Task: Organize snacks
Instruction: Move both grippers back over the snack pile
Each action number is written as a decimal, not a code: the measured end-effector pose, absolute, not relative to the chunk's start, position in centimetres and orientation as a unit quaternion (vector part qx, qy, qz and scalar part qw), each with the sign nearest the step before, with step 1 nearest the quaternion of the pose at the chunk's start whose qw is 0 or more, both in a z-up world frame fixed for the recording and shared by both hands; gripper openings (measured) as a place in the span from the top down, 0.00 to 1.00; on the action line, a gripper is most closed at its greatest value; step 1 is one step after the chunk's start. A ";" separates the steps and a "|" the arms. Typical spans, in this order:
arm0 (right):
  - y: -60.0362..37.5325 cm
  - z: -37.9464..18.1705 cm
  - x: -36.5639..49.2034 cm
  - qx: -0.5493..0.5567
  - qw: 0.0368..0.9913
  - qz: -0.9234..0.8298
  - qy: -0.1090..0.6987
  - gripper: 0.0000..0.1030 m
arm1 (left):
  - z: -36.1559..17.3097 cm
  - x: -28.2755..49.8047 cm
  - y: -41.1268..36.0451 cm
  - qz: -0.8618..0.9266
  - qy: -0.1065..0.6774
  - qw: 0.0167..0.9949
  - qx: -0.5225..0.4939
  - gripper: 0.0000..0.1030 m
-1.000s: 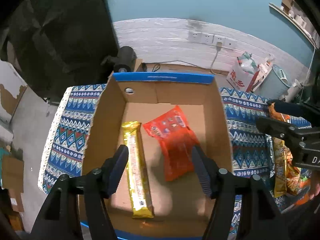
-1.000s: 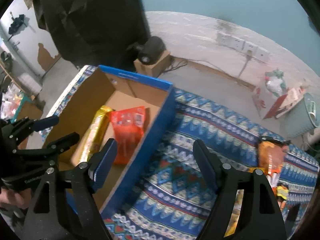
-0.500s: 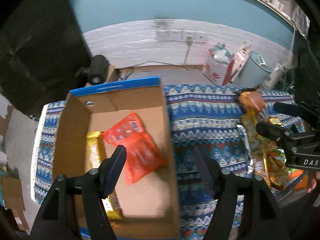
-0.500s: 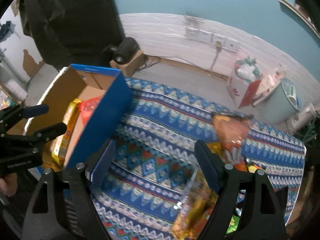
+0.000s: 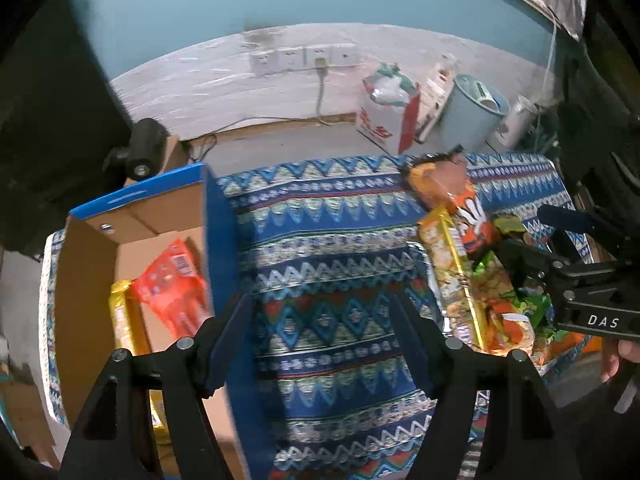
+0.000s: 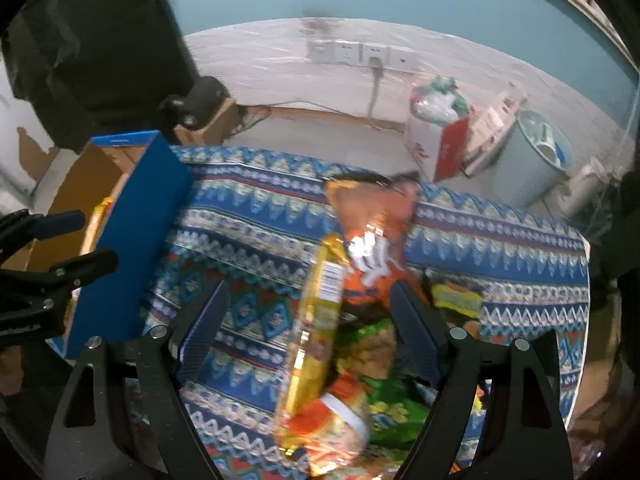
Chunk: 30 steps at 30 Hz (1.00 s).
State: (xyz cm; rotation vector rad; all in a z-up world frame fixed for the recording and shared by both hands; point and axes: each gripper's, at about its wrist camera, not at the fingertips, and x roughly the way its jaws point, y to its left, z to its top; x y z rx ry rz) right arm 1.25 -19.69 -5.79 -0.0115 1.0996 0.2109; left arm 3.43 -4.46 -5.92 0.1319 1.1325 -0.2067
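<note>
My left tool (image 5: 320,336) hangs over the patterned cloth (image 5: 320,264) that covers the tabletop, its two fingers spread wide with nothing between them but cloth. My right tool (image 6: 308,332) hangs above the heap of snacks, its fingers likewise spread apart; a long yellow packet (image 6: 320,320) lies beneath the gap between them, and I cannot tell whether either finger touches it.

The cardboard box (image 5: 80,264) with blue outer walls stands at the left edge of the tabletop. Inside it lie a red packet (image 5: 172,292) and, just beside it toward the box's left wall, a gold bar (image 5: 124,324) (partly hidden behind my left tool).

The remaining snacks sit in a pile toward the right edge of the tabletop. An orange chip bag (image 6: 372,224) lies at the far end of the pile, close to the far edge, with the long yellow packet overlapping its near left side. A green packet (image 6: 384,392) shows under the yellow one (the wrappers overlap and are blurred, so I cannot separate them all), and a small yellow-green packet (image 6: 456,300) lies to the right of the orange bag.

Beyond the far edge of the tabletop, a pale blue bin (image 6: 536,160) and a white and red box (image 6: 436,144) stand on the floor by the wall.
</note>
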 end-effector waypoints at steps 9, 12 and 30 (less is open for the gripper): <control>-23.9 -6.8 0.8 0.015 0.846 0.075 0.528 0.21 | -8.4 3.9 -9.8 -0.117 0.559 0.816 0.086 0.29; -24.9 -7.1 0.8 0.018 0.845 0.068 0.530 0.21 | -9.1 4.0 -11.3 -0.116 0.559 0.815 0.100 0.29; -31.9 -11.8 0.7 0.056 0.825 0.008 0.563 0.21 | -14.6 5.7 -17.9 -0.122 0.617 0.774 0.069 0.26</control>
